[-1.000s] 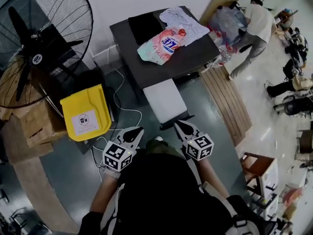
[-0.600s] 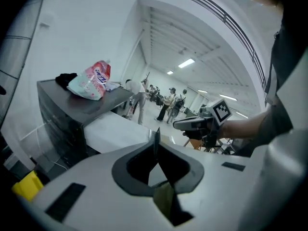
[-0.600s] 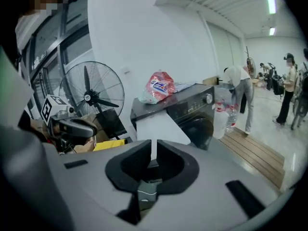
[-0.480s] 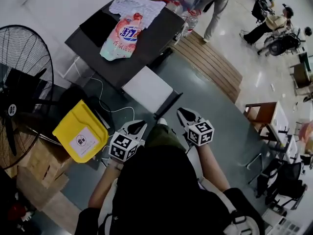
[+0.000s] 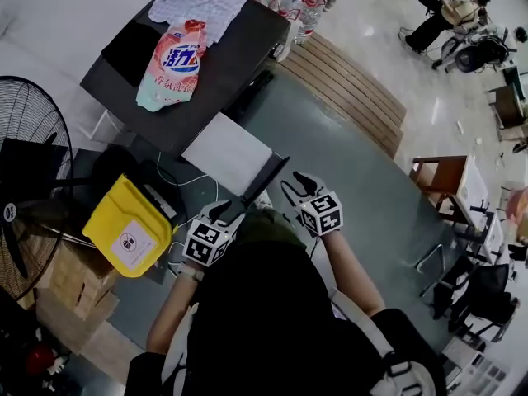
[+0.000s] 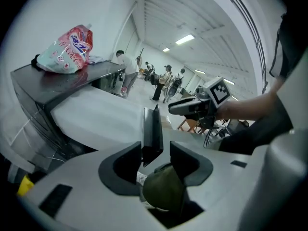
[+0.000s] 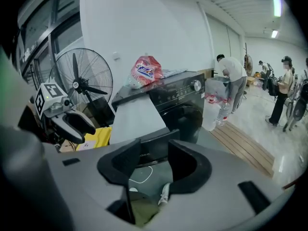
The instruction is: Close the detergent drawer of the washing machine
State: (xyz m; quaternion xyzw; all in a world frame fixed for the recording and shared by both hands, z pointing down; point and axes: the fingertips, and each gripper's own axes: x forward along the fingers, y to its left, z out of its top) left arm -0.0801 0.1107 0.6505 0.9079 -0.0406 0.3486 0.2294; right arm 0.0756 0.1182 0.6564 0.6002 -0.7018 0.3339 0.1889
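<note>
The black washing machine (image 5: 243,44) stands ahead with its detergent drawer (image 5: 231,151) pulled far out, a white slab ending in a black front panel (image 5: 266,180). My left gripper (image 5: 224,214) hovers just short of that panel, jaws opening, nothing pressed between them. In the left gripper view, the panel's edge (image 6: 152,131) shows beyond the left gripper (image 6: 154,159). My right gripper (image 5: 297,188) hangs close by the panel's right end, jaws opening and empty. The panel (image 7: 156,147) lies just past the right gripper (image 7: 154,163) in the right gripper view.
A pink detergent bag (image 5: 173,60) and clothes lie on the machine's top. A yellow bin (image 5: 128,228) and a big fan (image 5: 29,196) stand left. A wooden pallet (image 5: 351,89) and bottles lie right of the machine, a wooden stool (image 5: 441,180) farther right. People stand at the back.
Both grippers have sunk toward the drawer's front panel and their jaws, shut before, now stand apart. The head view has swung, so the machine sits farther left.
</note>
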